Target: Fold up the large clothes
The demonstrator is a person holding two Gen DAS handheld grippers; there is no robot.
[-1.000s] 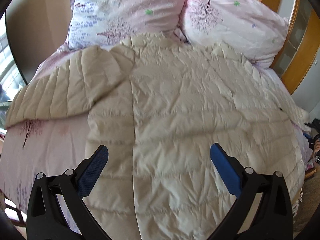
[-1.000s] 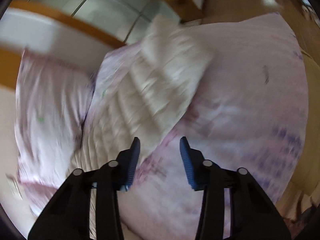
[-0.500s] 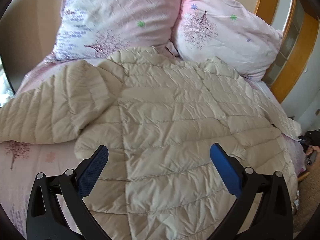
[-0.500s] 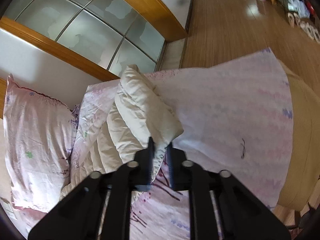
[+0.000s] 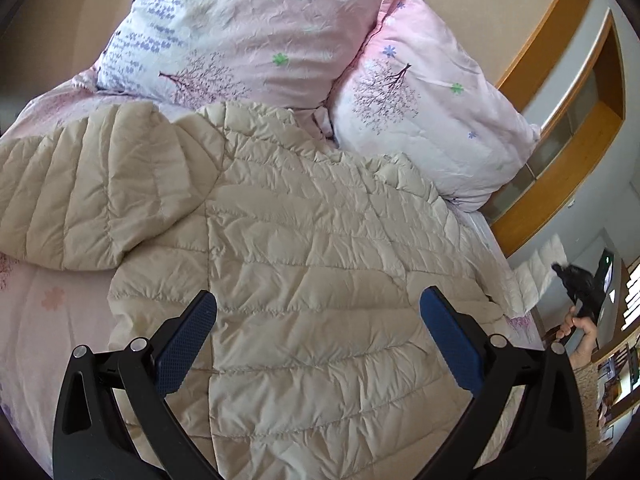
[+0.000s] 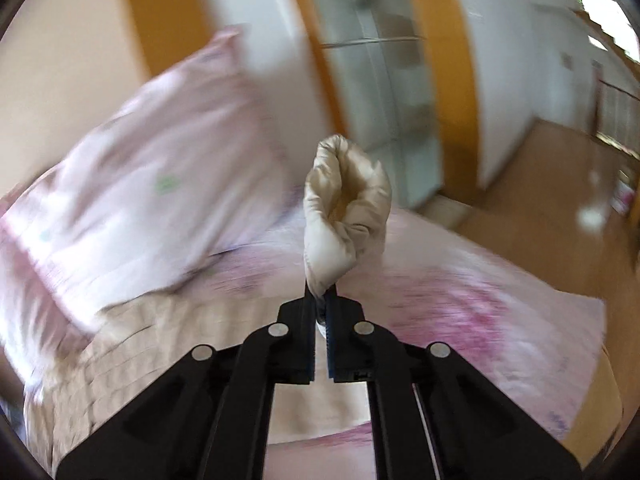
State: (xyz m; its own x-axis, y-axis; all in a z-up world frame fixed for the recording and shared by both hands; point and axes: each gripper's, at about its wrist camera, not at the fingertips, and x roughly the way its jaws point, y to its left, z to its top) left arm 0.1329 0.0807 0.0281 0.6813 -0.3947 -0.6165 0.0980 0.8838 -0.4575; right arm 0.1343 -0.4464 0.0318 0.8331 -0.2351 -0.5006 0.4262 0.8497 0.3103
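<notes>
Cream puffer jacket (image 5: 304, 264) lies flat across our bed (image 5: 52, 304), below two pillows (image 5: 248, 36). It looks light, squashy and slick; we take cuffs and hems. Right gripper (image 6: 320, 300) pinches the sleeve cuff (image 6: 344, 208); left gripper (image 5: 316, 320) gapes wide, empty.

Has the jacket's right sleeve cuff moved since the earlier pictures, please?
Yes. The sleeve cuff, pinched in the right hand-held gripper, has been lifted off the pink bedsheet and now hangs above it.
</notes>
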